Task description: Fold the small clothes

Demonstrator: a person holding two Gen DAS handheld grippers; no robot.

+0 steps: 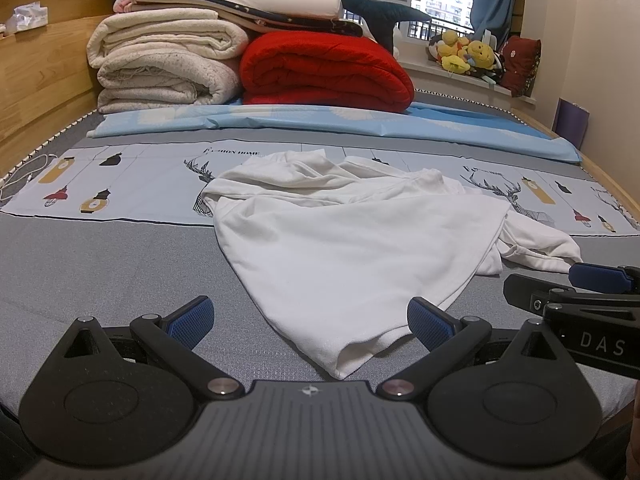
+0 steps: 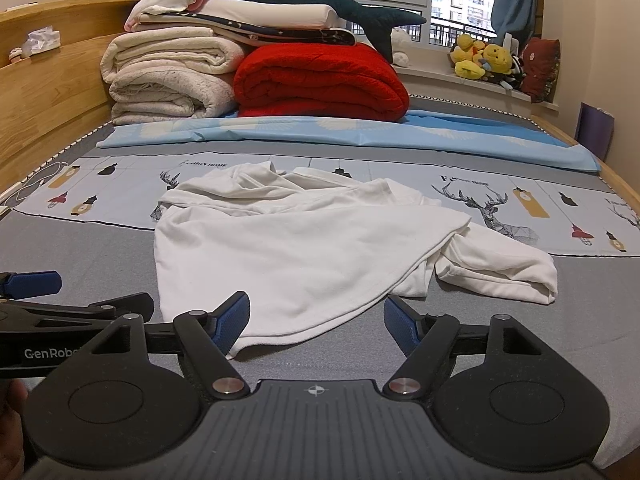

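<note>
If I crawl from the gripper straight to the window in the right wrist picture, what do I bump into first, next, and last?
Right gripper → white garment → deer-print cloth → light blue sheet → red blanket → toy shark lying on the stacked bedding.

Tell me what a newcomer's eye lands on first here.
A crumpled white garment lies mid-bed, its near corner reaching between the open jaws of the left gripper. Behind it, a bright red blanket sits beside stacked cream blankets. Yellow plush toys crowd the windowsill.
</note>
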